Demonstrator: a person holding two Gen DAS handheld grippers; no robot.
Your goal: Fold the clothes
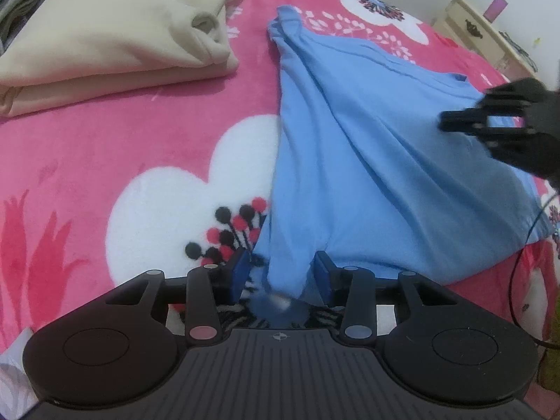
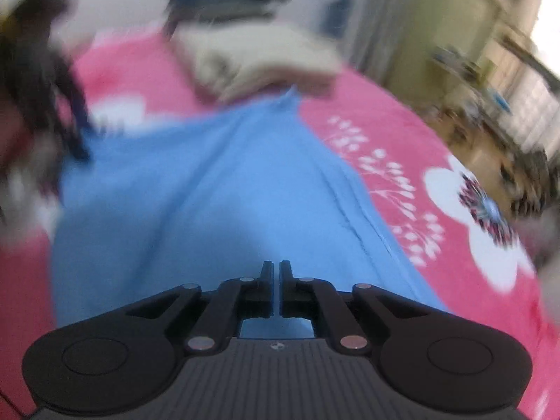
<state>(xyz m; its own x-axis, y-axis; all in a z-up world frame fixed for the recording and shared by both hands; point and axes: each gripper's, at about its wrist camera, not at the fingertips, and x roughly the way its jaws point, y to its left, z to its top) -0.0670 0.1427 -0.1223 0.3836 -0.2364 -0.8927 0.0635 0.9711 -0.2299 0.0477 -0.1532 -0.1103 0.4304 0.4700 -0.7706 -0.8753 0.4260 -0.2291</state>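
A light blue garment (image 1: 367, 147) lies spread on the pink bed, its folds running toward my left gripper (image 1: 281, 274). That gripper stands open at the garment's near corner. A bunched strip of blue cloth with a white tag hangs between its blue pads (image 1: 239, 273). My right gripper (image 2: 276, 273) is shut, fingers almost touching, and hovers over the blue garment (image 2: 217, 192) with nothing seen in it. The left wrist view shows the right gripper (image 1: 455, 120) dark and blurred above the garment's right side. The left gripper (image 2: 75, 129) shows as a dark blur in the blurred right wrist view.
A folded cream garment (image 1: 115, 42) lies at the bed's far left. The pink floral blanket (image 1: 105, 161) covers the bed. A cream nightstand (image 1: 479, 31) stands beyond the bed's far right edge. A black cable (image 1: 525, 245) hangs at the right.
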